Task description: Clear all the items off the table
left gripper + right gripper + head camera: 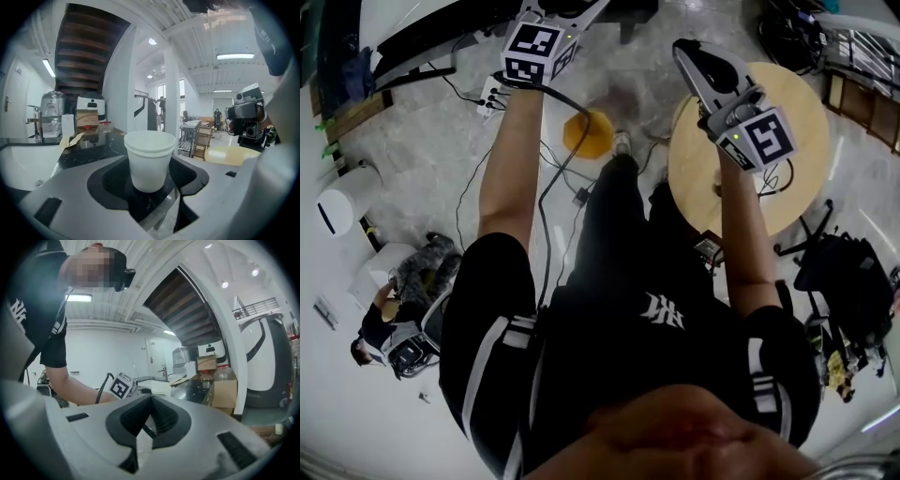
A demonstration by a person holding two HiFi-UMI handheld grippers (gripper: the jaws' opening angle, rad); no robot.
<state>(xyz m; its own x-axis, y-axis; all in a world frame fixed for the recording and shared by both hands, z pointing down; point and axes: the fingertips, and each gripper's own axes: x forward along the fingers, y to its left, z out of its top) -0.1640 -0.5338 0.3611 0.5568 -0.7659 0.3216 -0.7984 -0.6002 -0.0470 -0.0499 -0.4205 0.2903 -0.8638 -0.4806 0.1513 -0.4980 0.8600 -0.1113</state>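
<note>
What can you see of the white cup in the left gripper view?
The white cup is plain and tapering, paper by its look, with a stepped band under its rim, perhaps two cups nested. It stands upright, mouth up, its inside unseen. The left gripper holds it by the lower wall between dark pads.

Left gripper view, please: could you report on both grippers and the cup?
Left gripper shut on white cup, cup upright. Right gripper shut, empty, over round wooden table in head view. Nothing seen blocking either.
</note>
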